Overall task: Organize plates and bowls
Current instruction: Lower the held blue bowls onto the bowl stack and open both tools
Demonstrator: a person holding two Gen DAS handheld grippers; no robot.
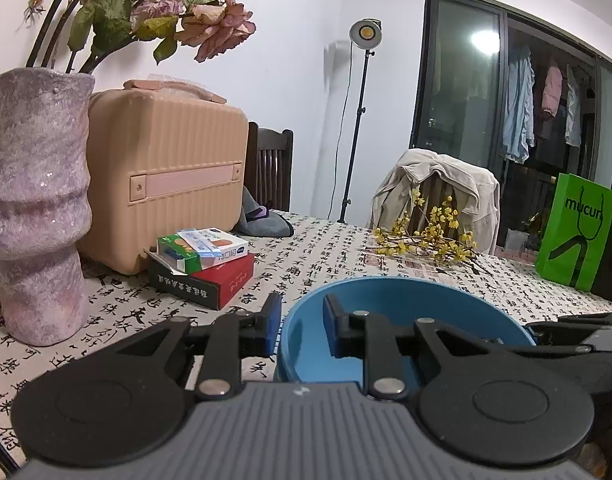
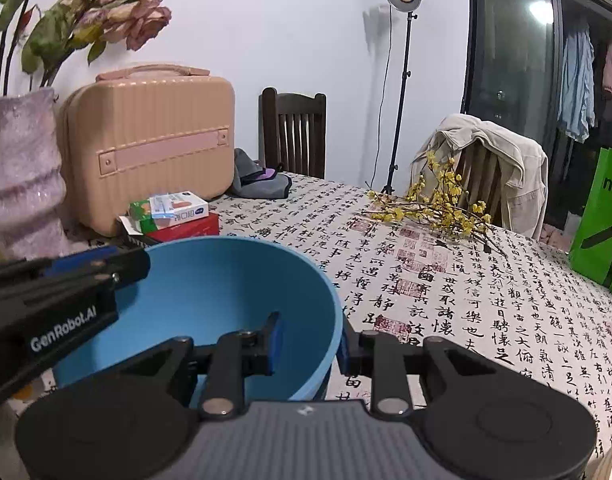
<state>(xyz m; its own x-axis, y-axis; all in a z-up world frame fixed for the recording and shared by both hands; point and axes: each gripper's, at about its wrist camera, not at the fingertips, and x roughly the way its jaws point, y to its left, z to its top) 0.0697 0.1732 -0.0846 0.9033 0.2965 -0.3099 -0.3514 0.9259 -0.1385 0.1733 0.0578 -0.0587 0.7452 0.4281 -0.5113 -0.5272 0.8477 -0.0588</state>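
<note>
My left gripper (image 1: 302, 322) straddles the near-left rim of the blue bowl (image 1: 406, 300), and my right gripper (image 2: 312, 346) straddles its right rim, both with fingers parted around the wall. The bowl is over the calligraphy tablecloth (image 2: 446, 280); behind it lie stacked boxes (image 1: 202, 264) and a peach case (image 1: 166, 184).

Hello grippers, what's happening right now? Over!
Left gripper and right gripper astride opposite rims of round blue plastic bowl, jaws not closed. Nothing in the way.

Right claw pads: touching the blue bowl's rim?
Apart. In the right wrist view the right claw straddles the blue bowl rim, with bowl surface visible between each pad and the wall.
</note>
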